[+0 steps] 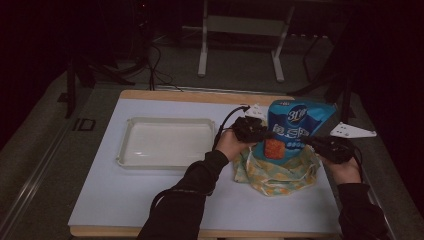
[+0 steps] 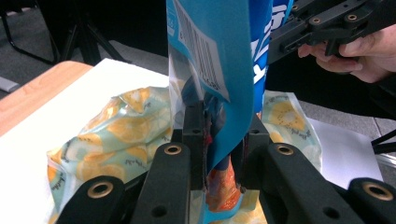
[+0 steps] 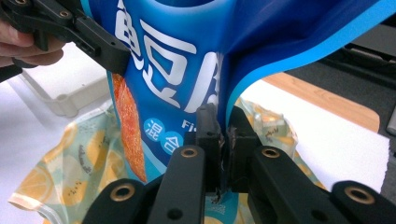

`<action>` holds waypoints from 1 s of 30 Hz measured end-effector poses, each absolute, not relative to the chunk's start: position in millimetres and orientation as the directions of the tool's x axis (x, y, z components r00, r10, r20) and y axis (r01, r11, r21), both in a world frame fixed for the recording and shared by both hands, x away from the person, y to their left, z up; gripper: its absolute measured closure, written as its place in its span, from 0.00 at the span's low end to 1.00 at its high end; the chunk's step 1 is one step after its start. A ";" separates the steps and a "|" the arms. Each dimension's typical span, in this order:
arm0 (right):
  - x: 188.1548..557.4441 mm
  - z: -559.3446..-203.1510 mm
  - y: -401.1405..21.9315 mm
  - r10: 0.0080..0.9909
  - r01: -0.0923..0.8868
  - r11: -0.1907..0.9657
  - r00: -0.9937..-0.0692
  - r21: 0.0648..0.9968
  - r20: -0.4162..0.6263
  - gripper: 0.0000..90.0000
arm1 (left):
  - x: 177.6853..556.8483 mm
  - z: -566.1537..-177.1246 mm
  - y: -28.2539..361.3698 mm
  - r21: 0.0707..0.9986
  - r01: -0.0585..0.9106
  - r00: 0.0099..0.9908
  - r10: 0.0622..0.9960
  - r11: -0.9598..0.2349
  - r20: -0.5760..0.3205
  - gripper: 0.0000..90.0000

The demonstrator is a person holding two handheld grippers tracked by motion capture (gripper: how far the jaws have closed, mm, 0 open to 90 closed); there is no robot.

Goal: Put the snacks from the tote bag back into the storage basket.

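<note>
1. Between my two grippers stands the blue snack bag [image 1: 294, 125], upright, rising out of a lemon-print bag [image 1: 276, 172] that lies crumpled on the table below them.
2. On its front I read large white characters, partly hidden by folds; "混合" shows in small round light-blue badges in the right gripper view, beside an orange-red picture strip. Near the top sits a round logo that seems to say "3D", though it is too small for me to be sure. A white barcode label runs down the edge that faces my left gripper.
3. My left gripper [image 2: 219, 144] is clamped on the bag's side edge; the glossy blue film is pinched flat between its black jaws.
4. My right gripper [image 3: 223, 149] is clenched on the opposite edge, with the film creased where the jaws bite.
5. Under both tools, the lemon-print bag is pale green-blue with yellow lemon slices, and its mouth is slumped open around the snack bag's base.
6. Left of my left gripper, well apart, a cream tray [image 1: 131, 131] rests on the white table top [image 1: 150, 200].
</note>
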State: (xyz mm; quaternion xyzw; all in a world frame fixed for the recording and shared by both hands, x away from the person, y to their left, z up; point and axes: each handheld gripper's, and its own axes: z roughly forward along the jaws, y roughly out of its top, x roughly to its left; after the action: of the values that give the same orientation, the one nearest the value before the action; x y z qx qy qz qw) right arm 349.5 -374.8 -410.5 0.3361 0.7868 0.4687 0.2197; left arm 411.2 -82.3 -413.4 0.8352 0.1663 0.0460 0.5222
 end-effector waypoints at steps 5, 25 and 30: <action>347.6 -399.5 -371.9 0.735 0.305 0.342 -0.676 0.889 -0.051 0.97 | 409.1 -402.7 -79.4 0.893 0.222 0.941 0.325 -0.392 -0.091 0.88; 350.5 -354.1 -344.8 0.717 0.236 0.362 -0.689 0.902 -0.107 0.98 | 406.3 -357.8 -48.8 0.908 0.199 0.934 0.351 -0.369 -0.062 0.89; 351.7 -342.4 -335.0 0.708 0.220 0.369 -0.696 0.903 -0.121 0.98 | 404.4 -346.7 -37.9 0.913 0.193 0.930 0.362 -0.359 -0.054 0.89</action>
State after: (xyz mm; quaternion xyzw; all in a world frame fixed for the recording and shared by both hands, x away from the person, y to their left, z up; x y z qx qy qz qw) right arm 351.7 -335.0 -342.4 0.2947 0.7870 0.4779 0.2556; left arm 404.4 -37.9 -346.7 0.8205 0.1692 0.0784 0.5404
